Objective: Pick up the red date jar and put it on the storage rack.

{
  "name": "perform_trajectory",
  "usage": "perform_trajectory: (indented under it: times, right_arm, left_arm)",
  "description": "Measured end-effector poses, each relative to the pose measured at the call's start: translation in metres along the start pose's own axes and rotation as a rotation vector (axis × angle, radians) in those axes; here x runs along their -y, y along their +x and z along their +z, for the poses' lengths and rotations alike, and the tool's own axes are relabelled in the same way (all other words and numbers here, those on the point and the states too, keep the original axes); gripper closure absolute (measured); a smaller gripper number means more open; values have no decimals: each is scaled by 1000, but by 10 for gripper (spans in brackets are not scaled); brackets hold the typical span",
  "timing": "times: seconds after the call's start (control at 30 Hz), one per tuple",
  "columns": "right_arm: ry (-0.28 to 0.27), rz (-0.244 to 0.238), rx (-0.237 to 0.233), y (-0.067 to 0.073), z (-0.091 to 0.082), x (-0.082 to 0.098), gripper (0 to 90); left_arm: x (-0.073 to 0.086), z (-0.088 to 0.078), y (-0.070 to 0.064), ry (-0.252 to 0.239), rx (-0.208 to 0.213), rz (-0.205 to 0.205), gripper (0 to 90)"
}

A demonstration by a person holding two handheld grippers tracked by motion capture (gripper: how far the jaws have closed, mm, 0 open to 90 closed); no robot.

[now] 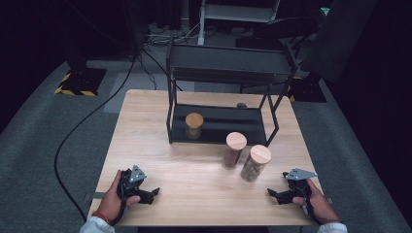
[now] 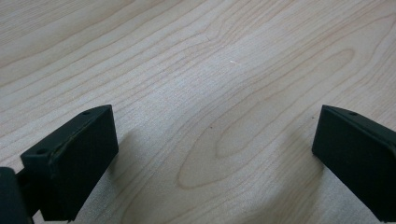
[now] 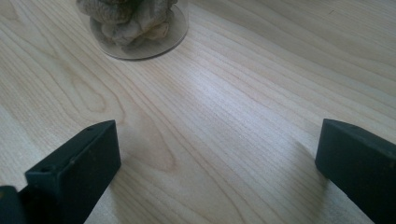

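Three clear jars with round wooden lids are on the table. One jar (image 1: 194,125) stands on the lower shelf of the black metal rack (image 1: 223,73). Two more jars (image 1: 234,149) (image 1: 255,162) stand side by side on the wooden table (image 1: 194,194) in front of the rack. My left gripper (image 1: 154,193) rests open near the front left edge, its jaws wide apart over bare wood (image 2: 215,126). My right gripper (image 1: 270,194) rests open near the front right edge; the base of a jar (image 3: 135,28) with pale lumpy contents lies ahead of its jaws.
The rack has an upper shelf and a lower shelf and takes the back middle of the table. A small dark object (image 1: 241,105) lies behind the rack's lower shelf. Cables (image 1: 87,121) run over the grey carpet to the left.
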State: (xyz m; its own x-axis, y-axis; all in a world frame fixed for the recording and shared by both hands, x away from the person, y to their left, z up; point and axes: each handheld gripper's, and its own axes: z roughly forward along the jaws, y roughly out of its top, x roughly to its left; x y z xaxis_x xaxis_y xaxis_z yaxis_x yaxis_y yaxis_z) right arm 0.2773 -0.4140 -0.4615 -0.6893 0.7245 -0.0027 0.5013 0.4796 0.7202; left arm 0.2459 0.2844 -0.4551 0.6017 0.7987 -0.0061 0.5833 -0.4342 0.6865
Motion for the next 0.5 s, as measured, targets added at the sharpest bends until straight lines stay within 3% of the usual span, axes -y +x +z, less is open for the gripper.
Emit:
perform_trajectory:
  times: [0.5]
  right_arm:
    - [3, 4, 7, 2, -1, -1, 4]
  left_arm:
    - [0, 0, 0, 1, 0, 0, 0]
